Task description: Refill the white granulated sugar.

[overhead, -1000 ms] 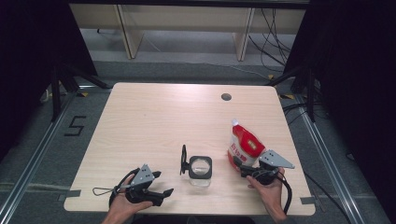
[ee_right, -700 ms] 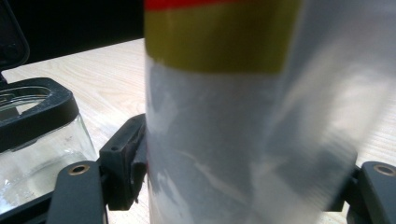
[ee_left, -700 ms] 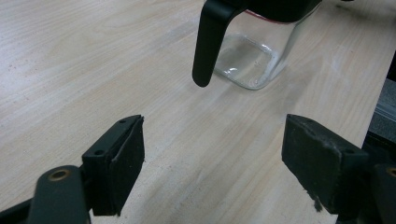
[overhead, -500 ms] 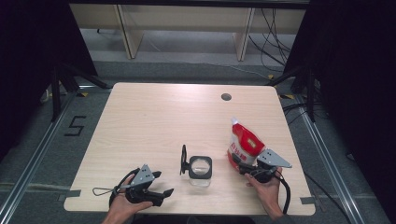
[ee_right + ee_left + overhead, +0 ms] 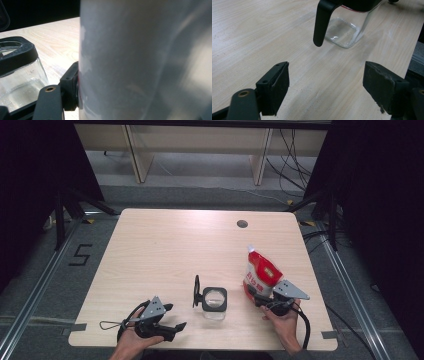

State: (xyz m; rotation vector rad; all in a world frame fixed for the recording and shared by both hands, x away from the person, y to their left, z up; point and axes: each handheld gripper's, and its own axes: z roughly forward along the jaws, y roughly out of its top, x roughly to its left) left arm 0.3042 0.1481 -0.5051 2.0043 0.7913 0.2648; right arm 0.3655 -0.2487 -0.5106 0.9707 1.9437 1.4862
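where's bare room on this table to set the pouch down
Free: the whole far half of the table, up to the round hole. Crowded: the near edge, where left gripper, glass jar, pouch and right gripper stand.

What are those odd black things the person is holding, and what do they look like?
Two black hand-held tongs, left and right. Each has two flat black pads, a grey three-cornered plate on top and a trailing black cable. The forearms show no sleeves.

Digit "5" marked in black on the floor, left of the desk. White characters printed on the red pouch, too small to read.
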